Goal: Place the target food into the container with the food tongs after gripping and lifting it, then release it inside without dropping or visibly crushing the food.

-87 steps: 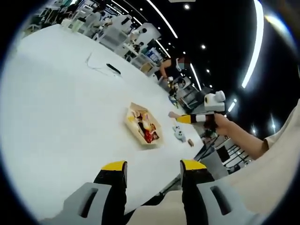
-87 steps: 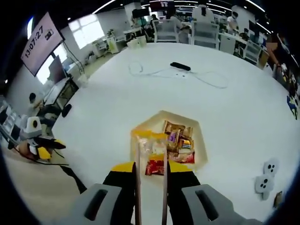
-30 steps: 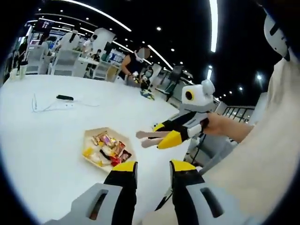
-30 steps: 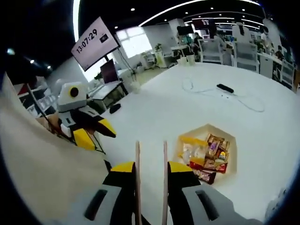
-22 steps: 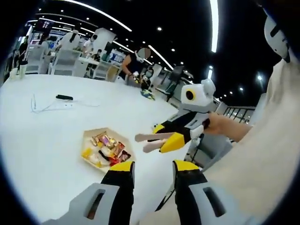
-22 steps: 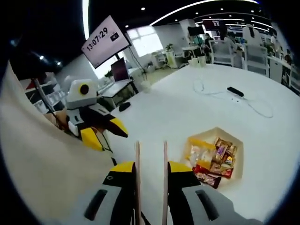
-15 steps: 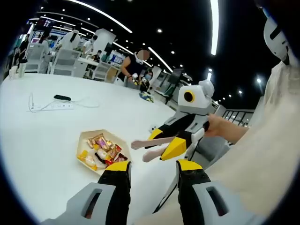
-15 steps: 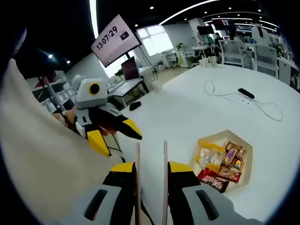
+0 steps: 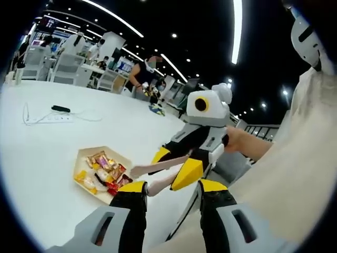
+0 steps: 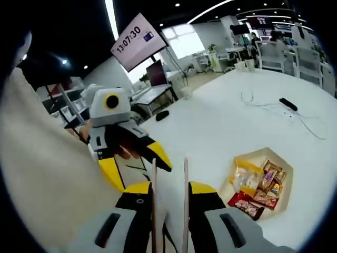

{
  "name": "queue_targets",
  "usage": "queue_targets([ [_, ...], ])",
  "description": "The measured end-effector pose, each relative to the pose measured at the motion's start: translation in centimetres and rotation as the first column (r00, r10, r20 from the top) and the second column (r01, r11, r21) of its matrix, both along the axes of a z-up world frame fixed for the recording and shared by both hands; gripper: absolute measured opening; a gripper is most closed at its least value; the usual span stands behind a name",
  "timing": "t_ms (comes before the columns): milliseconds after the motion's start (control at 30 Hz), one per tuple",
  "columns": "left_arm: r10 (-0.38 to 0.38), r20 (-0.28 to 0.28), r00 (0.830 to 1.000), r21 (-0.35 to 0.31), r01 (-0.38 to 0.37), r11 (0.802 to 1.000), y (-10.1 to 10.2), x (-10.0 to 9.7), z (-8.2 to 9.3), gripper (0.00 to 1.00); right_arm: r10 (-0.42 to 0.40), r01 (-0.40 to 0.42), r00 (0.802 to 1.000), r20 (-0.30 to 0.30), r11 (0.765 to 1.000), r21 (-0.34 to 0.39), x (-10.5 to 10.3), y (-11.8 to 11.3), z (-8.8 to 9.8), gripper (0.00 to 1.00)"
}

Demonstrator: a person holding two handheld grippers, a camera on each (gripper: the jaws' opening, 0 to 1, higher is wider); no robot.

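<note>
Both my hands have drawn back toward my body since the earlier frames, so the two grippers now sit close together off the near edge of the table (image 9: 47,142), well short of the container. In the left gripper view, my left gripper (image 9: 172,188) has its yellow-tipped jaws spread apart with nothing between them, hanging just past the table's near edge. My right gripper (image 9: 176,164) crosses in front of it from the right, with the food tongs (image 9: 158,174) sticking out of it as two pale arms, and those arms have nothing between them.

In the right gripper view, my right gripper (image 10: 169,188) has its jaws pressed onto the food tongs (image 10: 169,184), whose two thin arms rise side by side with a narrow bare gap between them. My left gripper (image 10: 138,153) sits to the left of the tongs, its jaws parted.

The hexagonal container (image 9: 83,156) (image 10: 283,176) lies on the white table (image 10: 210,121) toward its near edge. The wrapped snacks, the target food (image 9: 103,171) (image 10: 258,188), lie piled inside it, some in yellow wrappers and some in red. A power strip (image 9: 59,109) (image 10: 289,104) with its cable lies farther back on the table, well apart from the container.
</note>
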State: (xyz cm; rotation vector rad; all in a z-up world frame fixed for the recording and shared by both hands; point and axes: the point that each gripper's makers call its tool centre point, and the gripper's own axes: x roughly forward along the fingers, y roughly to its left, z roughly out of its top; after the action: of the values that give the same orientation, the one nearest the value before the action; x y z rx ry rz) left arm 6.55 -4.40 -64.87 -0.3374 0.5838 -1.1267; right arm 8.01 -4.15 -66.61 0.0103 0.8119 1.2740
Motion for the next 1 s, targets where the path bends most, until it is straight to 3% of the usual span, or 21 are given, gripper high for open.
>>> queue_targets([
  [567, -0.012, 0.006, 1.0, -0.015, 0.012, 1.0, -1.0, 0.0, 0.2, 0.38, 0.033, -0.033, 0.999, 0.007, 0.999, -0.011, -0.6, -0.3, -0.2, 0.25],
  [800, 0.002, 0.05, 0.999, -0.028, 0.0, 1.0, -0.8, 0.1, 1.3, 0.36, 0.035, -0.035, 0.998, 0.054, 0.999, 0.007, -0.4, -0.2, 1.0, 0.25],
  [1000, 0.011, 0.054, 0.998, -0.038, -0.009, 0.999, -0.8, -0.2, 1.1, 0.34, 0.035, -0.035, 0.997, 0.064, 0.999, 0.003, -0.7, -0.4, 0.8, 0.25],
])
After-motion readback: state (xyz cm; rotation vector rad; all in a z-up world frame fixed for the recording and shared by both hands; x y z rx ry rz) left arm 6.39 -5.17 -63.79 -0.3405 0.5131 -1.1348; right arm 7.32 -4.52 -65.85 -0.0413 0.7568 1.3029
